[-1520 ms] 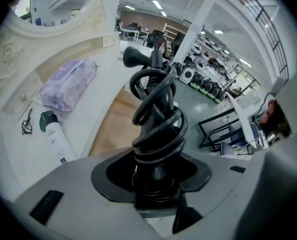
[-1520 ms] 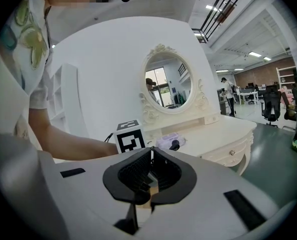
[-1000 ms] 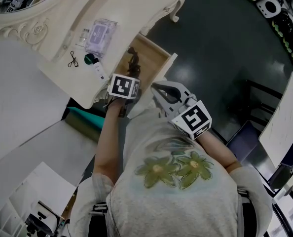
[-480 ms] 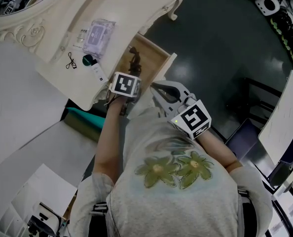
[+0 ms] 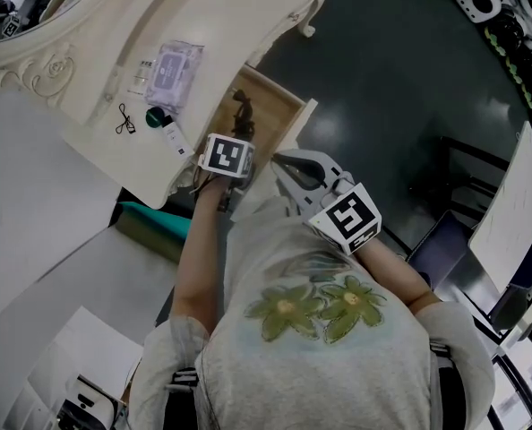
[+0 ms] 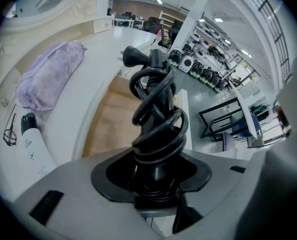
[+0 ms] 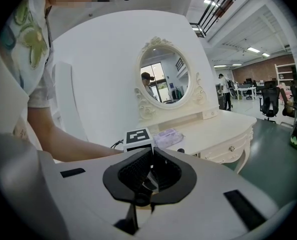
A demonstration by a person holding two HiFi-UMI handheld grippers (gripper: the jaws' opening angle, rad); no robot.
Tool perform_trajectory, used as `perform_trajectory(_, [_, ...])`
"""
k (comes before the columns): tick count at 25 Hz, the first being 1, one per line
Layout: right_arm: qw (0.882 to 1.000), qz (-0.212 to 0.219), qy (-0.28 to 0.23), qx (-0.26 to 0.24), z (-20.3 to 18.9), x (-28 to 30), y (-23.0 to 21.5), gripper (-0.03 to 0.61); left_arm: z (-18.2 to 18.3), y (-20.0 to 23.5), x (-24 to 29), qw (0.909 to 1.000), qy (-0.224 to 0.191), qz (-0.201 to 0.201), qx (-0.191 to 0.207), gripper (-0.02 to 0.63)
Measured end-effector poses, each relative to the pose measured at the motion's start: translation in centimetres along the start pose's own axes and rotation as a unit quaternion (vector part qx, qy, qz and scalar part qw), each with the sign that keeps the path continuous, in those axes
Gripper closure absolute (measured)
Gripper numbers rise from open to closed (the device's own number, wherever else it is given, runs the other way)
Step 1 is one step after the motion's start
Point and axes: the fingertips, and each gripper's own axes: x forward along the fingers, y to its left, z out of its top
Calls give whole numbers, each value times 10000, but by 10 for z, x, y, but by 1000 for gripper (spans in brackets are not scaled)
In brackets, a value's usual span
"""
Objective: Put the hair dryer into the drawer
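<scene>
Left gripper (image 6: 155, 181) is clamping the hair dryer (image 6: 156, 114) by its black stem, which is wrapped in its own coiled cord. Jaws are standing wide around the wrap, pads pressing on it. Plug (image 6: 131, 55) is sticking out at the far end of the coil.

Head view: left gripper (image 5: 239, 134) is pointing steeply down and holding the hair dryer (image 5: 244, 108) over the open drawer (image 5: 273, 99). Dryer is hanging over the wooden bottom; can't tell if it's touching. Drawer is standing pulled out of the white dressing table (image 5: 230, 12), toward the person.

Right gripper (image 7: 149, 154) is sitting closed, tips meeting, nothing between them. In the head view the right gripper (image 5: 286, 163) is hovering just right of the drawer's near corner, close to the person's torso. Its camera is looking across at the left gripper's marker cube (image 7: 138, 137) and the oval mirror (image 7: 163, 84) on the far side of the table.

Lying on the tabletop left of the drawer, outside it: purple pack (image 6: 48, 79), white tube with dark cap (image 6: 32, 151), small black looped thing (image 6: 8, 131).
</scene>
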Motion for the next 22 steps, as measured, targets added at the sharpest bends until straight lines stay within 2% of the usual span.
perform_trajectory(3, [10000,-36,32,8,-1,1,-1,554,0,0,4,10000,31,-60,-17,413])
perform_trajectory(7, [9999,-61,80,31,-4,2,-2,554,11,16,12,9993,-195,219,235,413])
perform_trajectory(14, [9999,-62,98,72,-5,3,-2,554,-4,5,19,9997,212,-112,1,413])
perform_trajectory(16, [9999,-67,108,75,-5,2,-2,554,-1,7,21,9998,172,-56,38,413])
perform_trajectory(19, [9999,-55,136,88,-8,2,-2,554,11,25,25,9991,-99,294,280,413])
perform_trajectory(22, [9998,-51,148,98,-10,1,-3,554,6,22,31,9996,16,188,218,413])
